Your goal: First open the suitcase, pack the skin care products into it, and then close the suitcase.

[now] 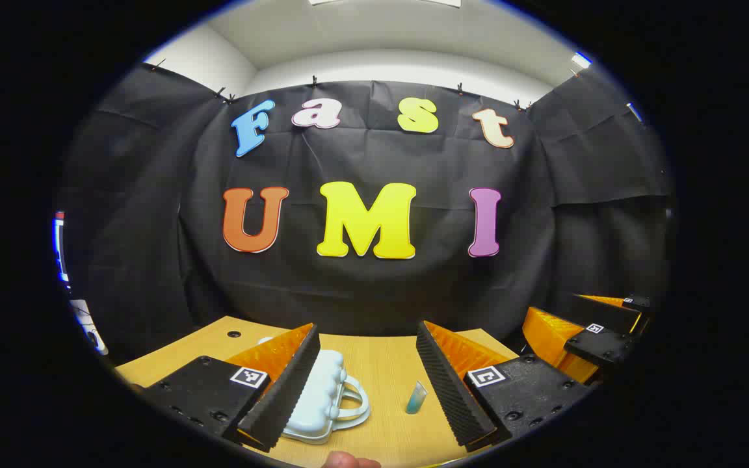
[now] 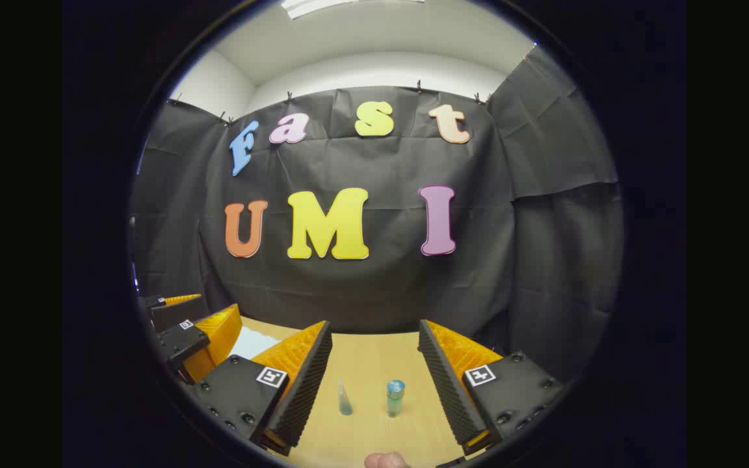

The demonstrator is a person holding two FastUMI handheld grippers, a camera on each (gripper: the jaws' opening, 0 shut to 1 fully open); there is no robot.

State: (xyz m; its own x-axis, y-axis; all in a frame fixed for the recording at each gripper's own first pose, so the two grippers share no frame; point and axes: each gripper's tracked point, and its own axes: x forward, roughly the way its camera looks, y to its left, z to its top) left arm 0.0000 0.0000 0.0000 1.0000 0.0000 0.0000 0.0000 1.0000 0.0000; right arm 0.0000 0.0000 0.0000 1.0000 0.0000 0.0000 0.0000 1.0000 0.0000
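A small pale-blue suitcase [image 1: 322, 396] with a handle lies shut on the wooden table [image 1: 381, 364], partly behind my left gripper's near finger. A slim teal tube [image 1: 417, 398] stands to its right. My left gripper [image 1: 368, 387] hangs open above the table with nothing between its fingers. In the right gripper view the same tube [image 2: 344, 400] and a small bottle with a blue cap [image 2: 395, 398] stand upright between the fingers of my right gripper [image 2: 374, 387], farther off; it is open and holds nothing. A corner of the suitcase [image 2: 254, 341] shows at the left.
The right gripper [image 1: 582, 328] shows at the far right of the left gripper view, and the left gripper [image 2: 186, 325] at the far left of the right gripper view. Black cloth walls close the table's back and sides. A fingertip [image 1: 348, 461] shows at the bottom edge.
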